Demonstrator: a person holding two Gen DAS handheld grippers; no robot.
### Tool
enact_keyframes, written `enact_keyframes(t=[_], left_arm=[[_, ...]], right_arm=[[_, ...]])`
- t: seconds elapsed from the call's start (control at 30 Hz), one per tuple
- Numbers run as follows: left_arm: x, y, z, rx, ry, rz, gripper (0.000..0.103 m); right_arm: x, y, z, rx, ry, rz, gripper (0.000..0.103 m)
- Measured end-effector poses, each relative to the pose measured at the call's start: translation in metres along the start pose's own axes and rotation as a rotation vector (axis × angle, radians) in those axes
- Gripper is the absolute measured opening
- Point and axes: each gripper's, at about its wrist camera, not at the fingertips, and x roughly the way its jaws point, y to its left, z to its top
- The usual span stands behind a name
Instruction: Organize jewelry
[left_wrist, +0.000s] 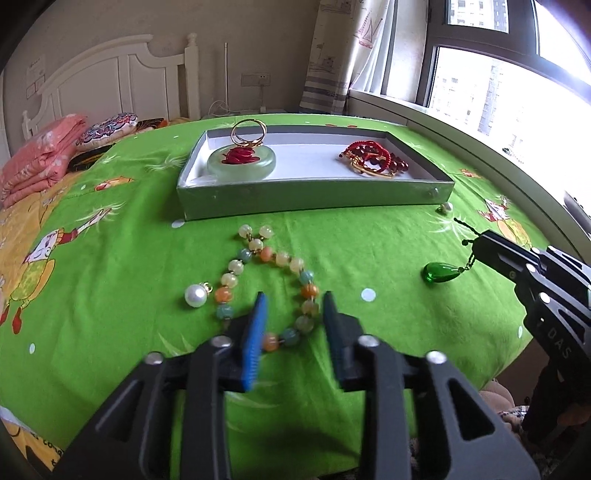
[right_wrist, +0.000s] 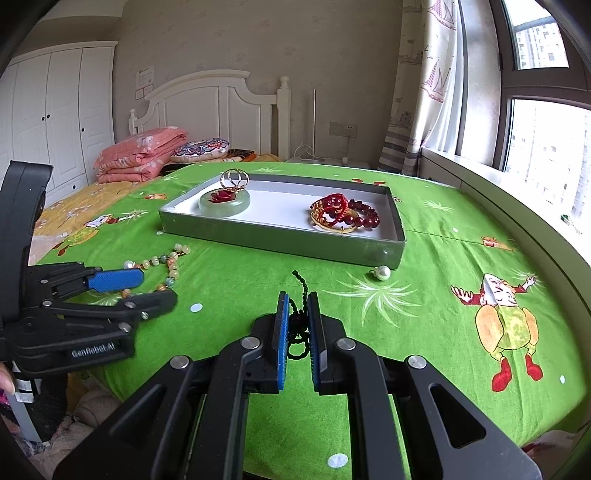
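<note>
**Cord pinched on the right, beads waiting under the left**

Nearest the right wrist camera, the right gripper is clenched on the black cord, a knotted, braided strand that bunches between the blue ribbed pads and trails ahead toward 12 o'clock. In the left wrist view the green pendant, a glossy glass-like teardrop, dangles from that cord beneath the gripper's tip, low over the green bedspread or just touching it; I cannot tell which.

The left gripper is released, jaws spread, poised over the near arc of the beaded bracelet. Its round, matte beads in cream, orange and teal form a loop whose long axis runs from 6 to 12 o'clock away from the gripper, so the left hand is clearly the nearer one for it.

A smooth white pearl lies just beside the loop at 9 o'clock.

Farther, at 12 o'clock, sits the grey tray, shallow and cardboard-like, holding a pale jade ring and a heap of red bead bracelets. A second pearl rests against the tray's near right corner.
</note>
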Motion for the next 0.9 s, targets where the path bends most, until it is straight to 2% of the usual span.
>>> enact_keyframes(t=[0.03, 0.07, 0.13, 0.2, 0.3, 0.43, 0.57, 0.73, 0.9], left_arm=[[0.002, -0.003, 0.001, 0.007, -0.002, 0.003, 0.057], [0.003, -0.006, 0.002, 0.016, -0.007, 0.009, 0.063], [0.009, -0.011, 0.004, 0.034, -0.004, 0.026, 0.063], [0.012, -0.013, 0.004, 0.041, -0.013, 0.049, 0.058], [0.010, -0.012, 0.003, 0.036, -0.023, 0.055, 0.043], [0.006, -0.004, -0.001, 0.008, -0.039, 0.076, 0.011], [0.001, 0.002, -0.001, -0.015, -0.059, 0.062, 0.010], [-0.027, -0.005, 0.004, 0.004, -0.177, 0.075, 0.010], [-0.044, -0.010, 0.003, 0.021, -0.247, 0.113, 0.010]], right_arm=[[0.000, -0.001, 0.000, 0.002, 0.001, -0.001, 0.011], [0.001, -0.001, 0.000, 0.005, 0.001, -0.001, 0.011], [0.001, -0.002, 0.000, 0.008, 0.004, 0.001, 0.011], [0.002, -0.002, 0.000, 0.009, 0.005, 0.003, 0.011], [0.001, -0.001, 0.000, 0.006, 0.004, 0.007, 0.011], [0.001, 0.001, -0.001, -0.003, 0.000, 0.008, 0.011], [-0.003, 0.004, -0.001, -0.014, -0.022, 0.010, 0.011], [-0.010, 0.009, 0.000, -0.036, -0.056, 0.015, 0.010], [-0.026, 0.008, 0.005, -0.032, -0.122, 0.002, 0.010]])
